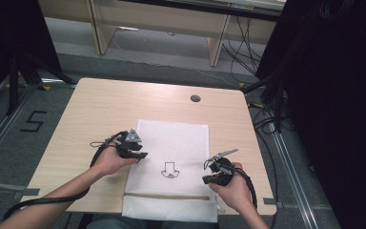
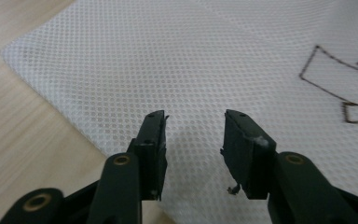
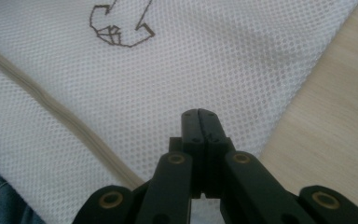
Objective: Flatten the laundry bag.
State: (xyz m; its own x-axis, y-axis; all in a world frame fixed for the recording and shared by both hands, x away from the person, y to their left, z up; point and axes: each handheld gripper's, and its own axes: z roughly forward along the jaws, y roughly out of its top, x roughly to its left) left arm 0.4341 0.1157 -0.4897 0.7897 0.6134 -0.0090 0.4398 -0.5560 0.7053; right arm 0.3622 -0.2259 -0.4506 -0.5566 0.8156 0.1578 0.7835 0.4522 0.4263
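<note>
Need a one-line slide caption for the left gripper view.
Left gripper, jaws open, poised over the white mesh bag near its edge on the wooden table.

A white mesh bag point(image 1: 171, 164) with a fine dotted weave is seen, marked with a dark brown outlined arrow point(image 1: 169, 170) and crossed near the arrow by a beige zip point(image 1: 167, 196). Pale wood grain is shown by the table point(image 1: 100, 109). Both grippers are black.

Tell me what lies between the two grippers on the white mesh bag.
In the high view, between the left gripper and the right gripper lies bare mesh bag with a small dark drawn emblem, nothing else.
</note>
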